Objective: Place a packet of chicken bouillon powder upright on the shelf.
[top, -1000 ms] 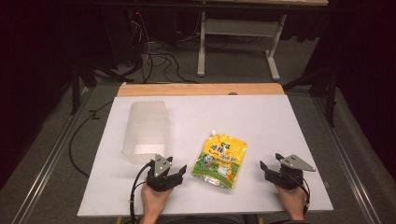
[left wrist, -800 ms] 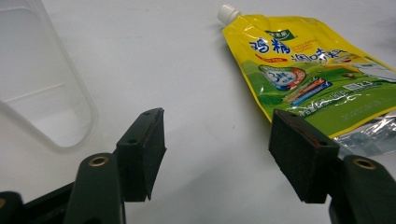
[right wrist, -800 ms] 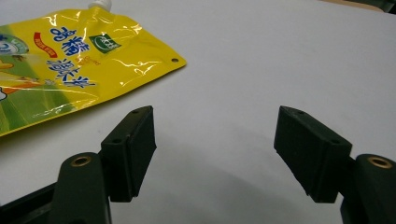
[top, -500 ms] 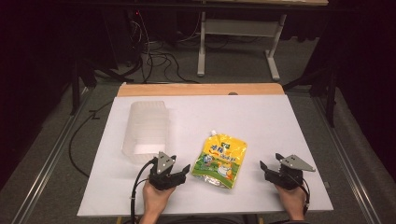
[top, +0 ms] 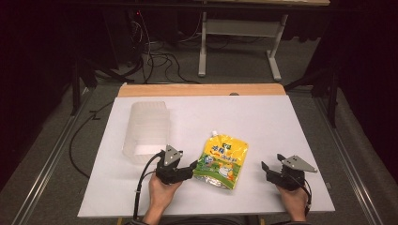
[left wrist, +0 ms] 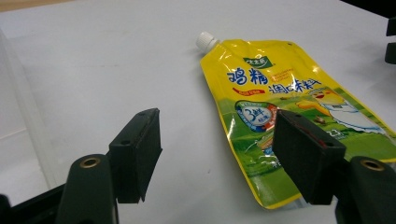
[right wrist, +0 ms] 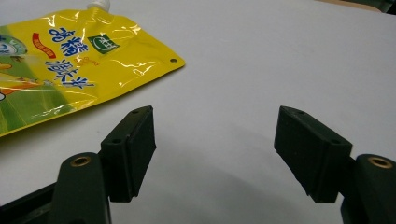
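A yellow spouted pouch with a white cap lies flat on the white table, near its front edge. My left gripper is open, low at the pouch's bottom left corner. In the left gripper view its right jaw stands over the pouch edge, with nothing held between the jaws of the left gripper. My right gripper is open at the front right, apart from the pouch. Bare table lies between the jaws of the right gripper, and the pouch is off to the upper left.
A clear plastic container lies on the table's left half, just behind my left hand; its wall fills the left edge of the left gripper view. A wooden strip borders the table's far edge. Cables and a desk frame are on the floor beyond.
My left gripper has edged right and slightly forward, closer to the pouch's lower corner. The right gripper and the pouch have stayed put.
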### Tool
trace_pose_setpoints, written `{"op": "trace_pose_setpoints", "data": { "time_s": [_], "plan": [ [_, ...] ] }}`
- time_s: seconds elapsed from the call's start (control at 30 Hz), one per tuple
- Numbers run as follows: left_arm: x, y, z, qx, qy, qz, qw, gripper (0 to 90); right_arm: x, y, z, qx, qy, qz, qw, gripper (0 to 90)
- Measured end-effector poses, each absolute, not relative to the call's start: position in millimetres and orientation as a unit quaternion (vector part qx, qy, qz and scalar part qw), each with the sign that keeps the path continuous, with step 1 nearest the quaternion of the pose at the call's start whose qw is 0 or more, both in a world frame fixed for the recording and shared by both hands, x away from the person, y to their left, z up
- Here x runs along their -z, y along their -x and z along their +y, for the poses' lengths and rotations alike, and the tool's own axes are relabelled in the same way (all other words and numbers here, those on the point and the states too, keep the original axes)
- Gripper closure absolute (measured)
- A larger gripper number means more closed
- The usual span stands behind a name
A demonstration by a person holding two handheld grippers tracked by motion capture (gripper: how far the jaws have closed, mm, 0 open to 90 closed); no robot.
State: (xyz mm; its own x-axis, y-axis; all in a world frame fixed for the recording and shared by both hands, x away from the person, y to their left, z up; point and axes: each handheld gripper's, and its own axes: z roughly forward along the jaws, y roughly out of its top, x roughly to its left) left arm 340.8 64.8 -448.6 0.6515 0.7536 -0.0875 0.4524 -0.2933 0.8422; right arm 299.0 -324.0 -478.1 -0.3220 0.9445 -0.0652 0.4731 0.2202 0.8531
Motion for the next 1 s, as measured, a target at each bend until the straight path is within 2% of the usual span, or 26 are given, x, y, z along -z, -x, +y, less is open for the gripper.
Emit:
{"op": "trace_pose_setpoints", "data": {
  "time_s": [0.47,1.0],
  "plan": [
    [436.7,-366.3,42.9,-0.153,-0.81,0.376,0.422,30.5,478.3,-299.8,-323.1,-0.377,-0.493,0.721,0.306,29.5],
    [439.4,-401.5,10.1,-0.113,-0.832,0.379,0.388,28.5,478.4,-299.9,-323.0,-0.379,-0.493,0.721,0.306,29.5]
  ]
}}
